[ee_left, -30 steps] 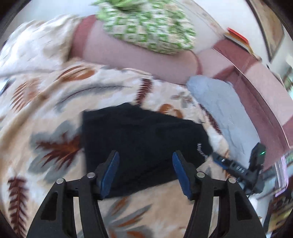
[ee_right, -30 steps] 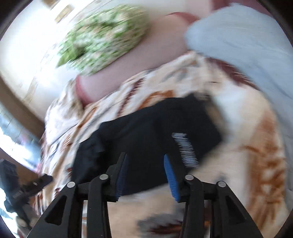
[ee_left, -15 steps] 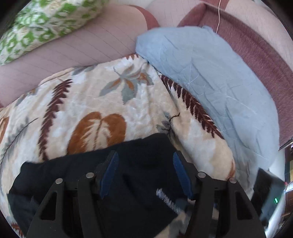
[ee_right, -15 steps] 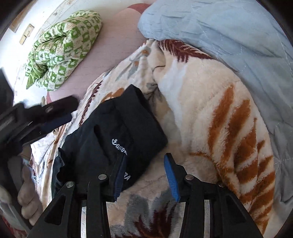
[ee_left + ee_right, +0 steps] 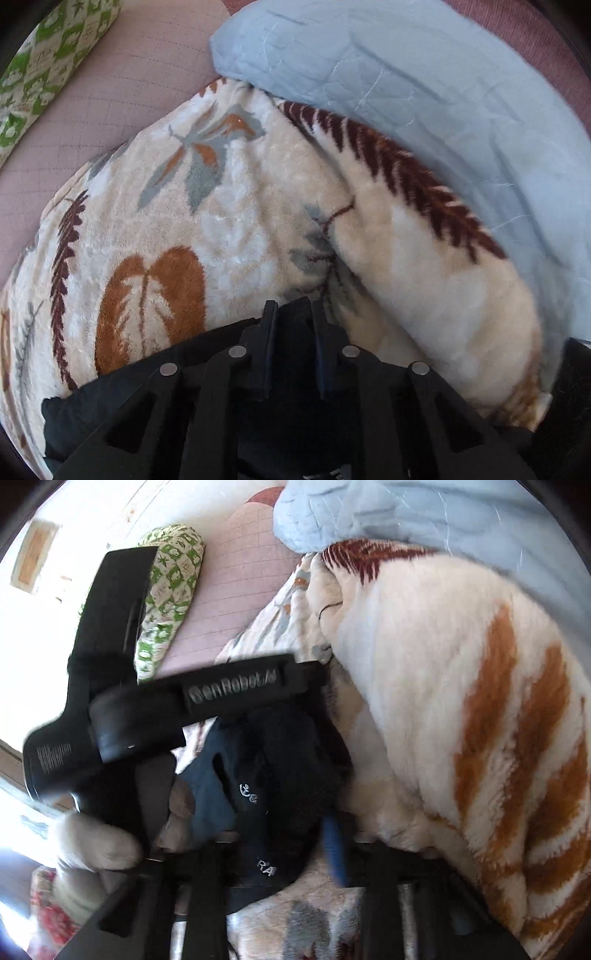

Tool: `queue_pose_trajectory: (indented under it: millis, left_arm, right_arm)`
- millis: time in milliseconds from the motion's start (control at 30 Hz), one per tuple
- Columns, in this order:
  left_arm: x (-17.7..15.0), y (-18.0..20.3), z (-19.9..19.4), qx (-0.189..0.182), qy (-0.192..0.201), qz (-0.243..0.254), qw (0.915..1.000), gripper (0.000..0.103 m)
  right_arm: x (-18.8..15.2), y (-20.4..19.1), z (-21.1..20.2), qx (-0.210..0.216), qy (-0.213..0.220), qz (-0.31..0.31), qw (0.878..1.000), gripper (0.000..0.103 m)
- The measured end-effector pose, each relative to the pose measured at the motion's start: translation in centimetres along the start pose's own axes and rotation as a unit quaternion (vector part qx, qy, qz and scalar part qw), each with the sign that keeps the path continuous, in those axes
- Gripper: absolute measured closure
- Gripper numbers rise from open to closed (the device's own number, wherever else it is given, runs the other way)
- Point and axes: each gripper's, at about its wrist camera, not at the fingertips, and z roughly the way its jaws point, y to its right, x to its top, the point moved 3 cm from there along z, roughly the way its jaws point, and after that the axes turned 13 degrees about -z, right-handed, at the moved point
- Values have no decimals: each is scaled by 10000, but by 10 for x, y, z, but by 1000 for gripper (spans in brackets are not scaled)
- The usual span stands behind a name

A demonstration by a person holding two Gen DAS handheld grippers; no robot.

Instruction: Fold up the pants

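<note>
The folded black pants (image 5: 122, 391) lie on a cream leaf-print blanket (image 5: 229, 206). My left gripper (image 5: 293, 325) is shut on the far corner of the pants, which bunches between its jaws. In the right wrist view the pants (image 5: 280, 775) show white lettering. My right gripper (image 5: 288, 834) is closed on their near edge, with black cloth between the jaws. The left gripper's body (image 5: 192, 709) crosses that view above the pants, held by a gloved hand (image 5: 92, 842).
A light blue quilt (image 5: 424, 92) lies to the right, overlapping the blanket. A green patterned pillow (image 5: 44, 51) rests on the pink bedsheet (image 5: 122, 85) at the far left. The blanket bulges in a thick roll (image 5: 480, 701) right of the pants.
Both grippers were open over the pants. They have moved down to the right end of the pants and closed on the cloth.
</note>
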Motion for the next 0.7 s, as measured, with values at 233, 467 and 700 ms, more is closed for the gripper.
queue_pose_trajectory:
  millis: [233, 467, 700]
  left_arm:
    - [-15, -42, -78, -607, 595, -540, 9949, 89]
    - [-65, -143, -151, -986, 1081, -1561, 9768, 89]
    - [-126, -258, -176, -1221, 1367, -2795, 9425, 89]
  right_arm:
    - [-1, -72, -19, 275, 208, -1338, 9904, 84]
    - [-27, -167, 3, 667, -239, -2373, 9688, 85]
    - [-60, -253, 63, 501, -896, -3344, 9368, 85]
